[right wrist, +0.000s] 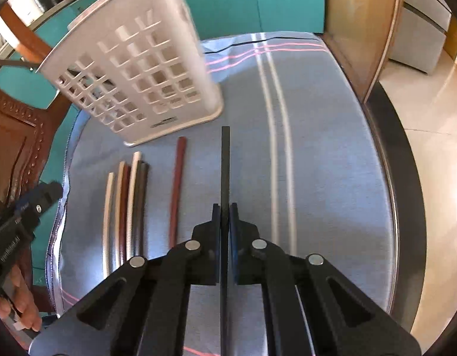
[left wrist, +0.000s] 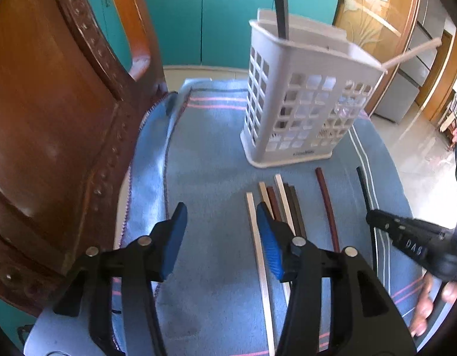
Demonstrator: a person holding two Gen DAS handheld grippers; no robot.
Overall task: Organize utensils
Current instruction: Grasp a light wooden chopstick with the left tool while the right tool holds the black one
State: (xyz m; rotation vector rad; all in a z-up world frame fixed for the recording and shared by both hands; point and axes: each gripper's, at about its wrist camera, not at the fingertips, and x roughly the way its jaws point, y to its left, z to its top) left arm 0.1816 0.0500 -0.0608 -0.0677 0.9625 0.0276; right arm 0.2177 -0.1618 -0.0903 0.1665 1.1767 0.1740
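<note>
A white perforated utensil holder stands on the blue striped cloth, with a black stick and a cream stick poking out of its top. Several chopsticks lie in front of it: a cluster of cream, brown and dark ones, a single reddish one and a black one. My left gripper is open and empty, just left of the cluster. My right gripper is shut on the black chopstick, low over the cloth. The holder and the reddish chopstick also show in the right wrist view.
A carved wooden chair back rises close on the left of the table. Teal cabinets stand behind. The table's dark round edge curves along the right, with tiled floor beyond. The other hand's gripper shows at right.
</note>
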